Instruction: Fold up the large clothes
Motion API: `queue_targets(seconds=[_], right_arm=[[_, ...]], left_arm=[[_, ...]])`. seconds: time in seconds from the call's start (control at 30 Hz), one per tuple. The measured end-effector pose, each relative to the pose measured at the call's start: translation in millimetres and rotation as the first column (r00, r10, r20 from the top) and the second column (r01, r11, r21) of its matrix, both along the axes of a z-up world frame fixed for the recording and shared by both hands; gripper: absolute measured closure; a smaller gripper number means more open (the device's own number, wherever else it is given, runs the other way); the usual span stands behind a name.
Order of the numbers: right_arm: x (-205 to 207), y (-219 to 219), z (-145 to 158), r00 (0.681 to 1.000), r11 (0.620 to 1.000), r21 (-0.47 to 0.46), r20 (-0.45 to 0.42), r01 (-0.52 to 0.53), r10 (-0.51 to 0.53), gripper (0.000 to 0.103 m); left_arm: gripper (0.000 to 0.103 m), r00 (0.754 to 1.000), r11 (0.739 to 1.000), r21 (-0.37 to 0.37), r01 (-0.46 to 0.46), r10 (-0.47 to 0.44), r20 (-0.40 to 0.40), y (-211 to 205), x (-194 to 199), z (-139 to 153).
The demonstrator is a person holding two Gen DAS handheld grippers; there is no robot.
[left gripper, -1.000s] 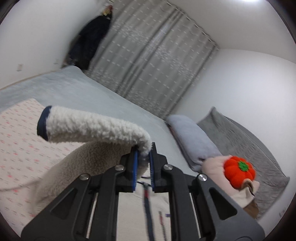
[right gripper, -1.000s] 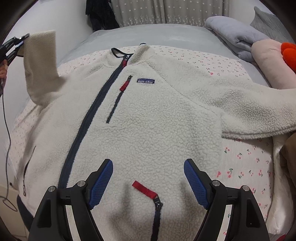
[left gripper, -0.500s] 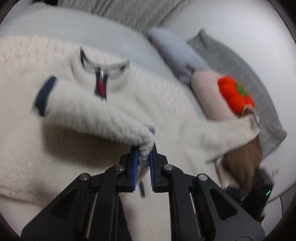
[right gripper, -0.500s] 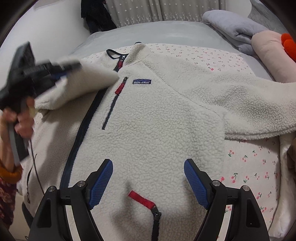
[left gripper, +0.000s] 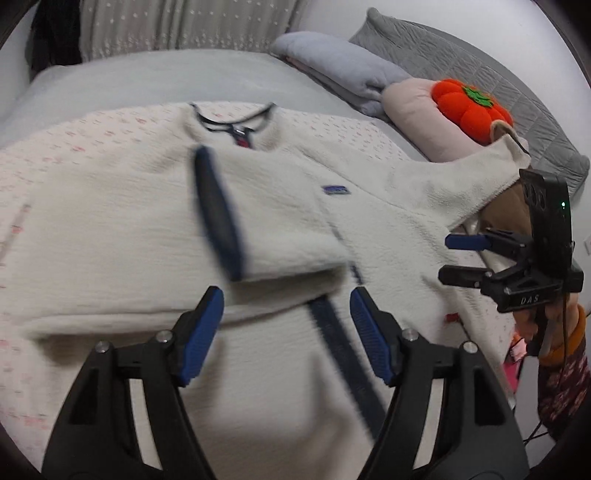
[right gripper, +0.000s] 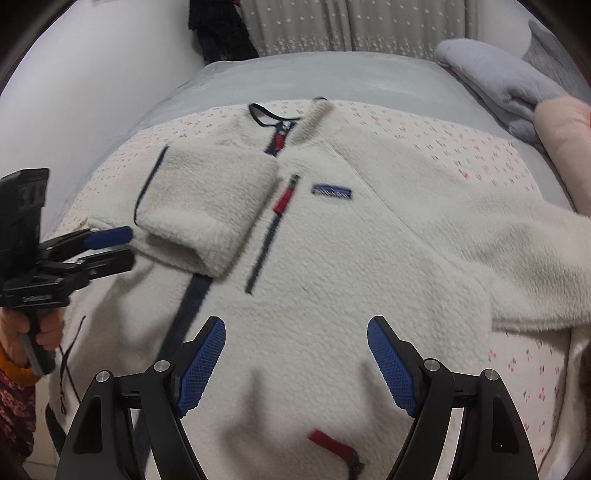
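A cream fleece jacket (right gripper: 351,266) with a navy zip lies face up on the bed; it also shows in the left wrist view (left gripper: 110,236). One sleeve (right gripper: 207,206) with a navy cuff lies folded across the chest, seen also in the left wrist view (left gripper: 266,218). The other sleeve (right gripper: 517,258) stretches out to the side. My left gripper (left gripper: 286,325) is open and empty just above the folded sleeve; it shows in the right wrist view (right gripper: 110,245). My right gripper (right gripper: 295,358) is open and empty above the jacket's lower front; it shows in the left wrist view (left gripper: 454,258).
A floral sheet (right gripper: 524,365) lies under the jacket on the grey bed (right gripper: 332,74). Grey folded bedding (left gripper: 343,74), a pink pillow (left gripper: 417,110) and an orange pumpkin plush (left gripper: 469,107) sit at the right. Curtains (right gripper: 351,26) hang behind. A dark garment (right gripper: 218,29) hangs at the back left.
My left gripper carried the sleeve across the chest, opened and let it go. The sleeve now lies folded on the jacket. My right gripper stayed open above the lower front.
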State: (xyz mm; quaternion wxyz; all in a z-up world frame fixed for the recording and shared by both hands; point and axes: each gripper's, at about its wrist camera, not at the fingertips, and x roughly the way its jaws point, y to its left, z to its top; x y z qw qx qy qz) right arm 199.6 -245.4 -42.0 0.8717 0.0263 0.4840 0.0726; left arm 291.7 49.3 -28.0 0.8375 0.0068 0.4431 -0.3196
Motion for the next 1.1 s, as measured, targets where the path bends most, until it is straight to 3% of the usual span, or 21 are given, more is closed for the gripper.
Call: queue_targets(seconds=[0.1,0.23,0.27,0.37,0.47,0.53,0.57,0.7,0.77,0.9,1.0,1.1], right_arm=[[16,33,4,0.997,0.997,-0.045,0.034,-0.061,0.063,0.019],[35,75,-6,0.989,0.985,-0.106,0.040,-0.137,0.142,0.018],[43,89,-12,0.987,0.980,-0.129,0.038,-0.150,0.156,0.018],[61,114,-27,0.983,0.967,-0.192,0.040,-0.167,0.178,0.018],[80,126,-45,0.984,0.949,-0.279,0.053,-0.147,0.168,0.019],[91,112,-47,0.993,0.957,-0.276,0.059,-0.084,0.104,0.020],[94,104,-46,0.995,0.966,-0.253,0.062,-0.061,0.079,0.021],[91,18,-32,0.993,0.995,0.024,0.078,0.092,-0.093,0.021],[80,-22,-30,0.987,0.977,0.167,0.069,0.135,-0.148,0.020],[56,-85,-44,0.983,0.879,0.448,0.005,0.163,-0.185,0.020],[51,-106,-59,0.977,0.838,0.511,-0.022,0.192,-0.211,0.020],[56,-115,-72,0.967,0.803,0.547,-0.056,0.236,-0.247,0.020]], left_arm=[[0.031,0.992,0.992,0.061,-0.108,0.103,0.069,34,16,9],[0.032,0.960,0.956,0.121,-0.268,0.253,0.120,90,39,6],[0.037,0.954,0.948,0.134,-0.288,0.272,0.128,101,44,1],[0.061,0.953,0.943,0.141,-0.302,0.296,0.066,113,57,-24],[0.063,0.954,0.945,0.142,-0.296,0.299,-0.001,113,63,-53],[0.063,0.957,0.946,0.155,-0.286,0.291,-0.006,111,62,-67],[0.063,0.959,0.946,0.160,-0.282,0.285,0.006,108,60,-70],[0.063,0.962,0.947,0.175,-0.270,0.271,0.022,107,58,-69],[0.063,0.966,0.949,0.183,-0.258,0.259,0.022,106,58,-66],[0.063,0.970,0.956,0.166,-0.240,0.241,0.016,109,61,-54],[0.062,0.965,0.958,0.118,-0.260,0.262,0.000,119,70,-44],[0.056,0.952,0.944,0.123,-0.305,0.305,0.014,127,86,-38]])
